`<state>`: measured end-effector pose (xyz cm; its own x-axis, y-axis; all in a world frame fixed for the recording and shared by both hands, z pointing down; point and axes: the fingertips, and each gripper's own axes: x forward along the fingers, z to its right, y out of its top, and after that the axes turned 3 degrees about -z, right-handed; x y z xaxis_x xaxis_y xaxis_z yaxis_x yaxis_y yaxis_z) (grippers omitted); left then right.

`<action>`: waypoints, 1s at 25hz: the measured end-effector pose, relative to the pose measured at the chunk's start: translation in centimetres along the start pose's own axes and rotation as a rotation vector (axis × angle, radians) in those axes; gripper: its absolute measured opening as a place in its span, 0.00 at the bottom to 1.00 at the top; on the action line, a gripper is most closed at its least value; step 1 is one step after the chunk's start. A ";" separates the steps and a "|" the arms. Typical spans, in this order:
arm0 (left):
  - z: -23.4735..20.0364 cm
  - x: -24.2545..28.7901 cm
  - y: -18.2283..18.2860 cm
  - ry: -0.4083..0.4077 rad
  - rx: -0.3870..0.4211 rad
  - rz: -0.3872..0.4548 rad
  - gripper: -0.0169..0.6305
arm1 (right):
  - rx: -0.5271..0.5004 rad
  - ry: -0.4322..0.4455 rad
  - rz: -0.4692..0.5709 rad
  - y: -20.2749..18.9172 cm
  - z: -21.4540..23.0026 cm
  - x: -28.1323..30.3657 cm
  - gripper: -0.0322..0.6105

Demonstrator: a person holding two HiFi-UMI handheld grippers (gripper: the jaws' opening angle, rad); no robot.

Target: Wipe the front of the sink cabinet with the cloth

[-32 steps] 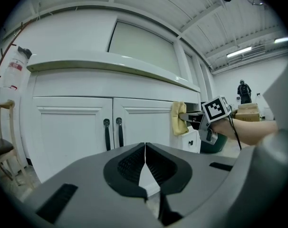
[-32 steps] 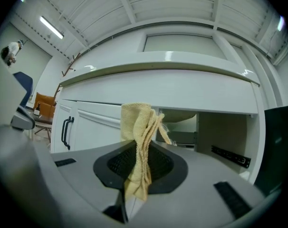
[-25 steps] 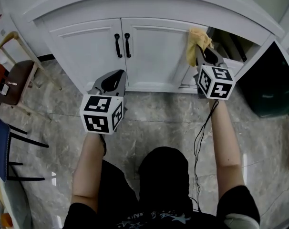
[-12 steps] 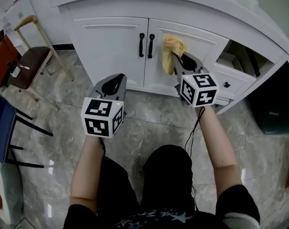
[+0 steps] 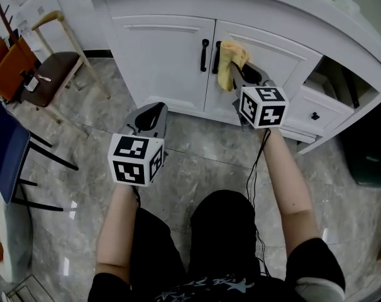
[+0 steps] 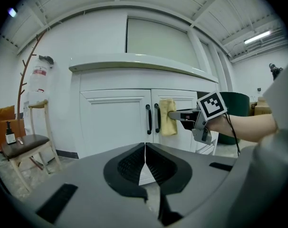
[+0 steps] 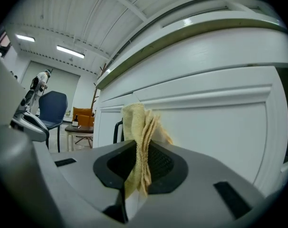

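Observation:
The white sink cabinet (image 5: 171, 55) has two doors with black handles (image 5: 205, 55). A yellow cloth (image 5: 230, 61) hangs folded against the right door, just right of the handles, and my right gripper (image 5: 241, 74) is shut on it. In the right gripper view the cloth (image 7: 140, 146) stands pinched between the jaws with the door panel (image 7: 220, 127) close behind. My left gripper (image 5: 151, 112) hovers low over the floor, back from the left door, shut with nothing in it. The left gripper view shows the cloth (image 6: 167, 117) and the right gripper (image 6: 175, 114) at the door.
A wooden chair (image 5: 49, 71) stands left of the cabinet, with a blue chair (image 5: 8, 150) nearer at the left edge. A drawer (image 5: 313, 115) and an open cabinet door stick out at the right. A dark green bin (image 5: 373, 156) sits far right. Grey marble floor (image 5: 197, 156) lies below.
My right gripper has carried the cloth leftward along the cabinet front, from the far right of the right door to beside the handles. The left gripper has barely moved.

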<state>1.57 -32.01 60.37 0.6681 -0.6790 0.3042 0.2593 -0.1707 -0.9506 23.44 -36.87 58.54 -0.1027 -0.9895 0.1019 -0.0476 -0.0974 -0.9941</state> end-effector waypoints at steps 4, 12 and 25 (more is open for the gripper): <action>0.4 0.7 0.1 -0.013 0.007 0.002 0.06 | 0.010 -0.030 0.002 0.0 1.4 -0.5 0.15; 4.6 3.3 1.6 -0.104 0.034 0.017 0.06 | 0.008 -0.121 -0.015 -0.9 6.0 -4.1 0.15; 11.6 6.4 2.7 -0.251 0.058 0.023 0.06 | 0.023 -0.311 -0.041 -2.4 15.0 -12.3 0.15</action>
<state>14.63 -28.59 60.45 0.8248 -0.4824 0.2950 0.2764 -0.1111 -0.9546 39.70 -26.05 59.16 0.2082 -0.9696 0.1288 -0.0226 -0.1365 -0.9904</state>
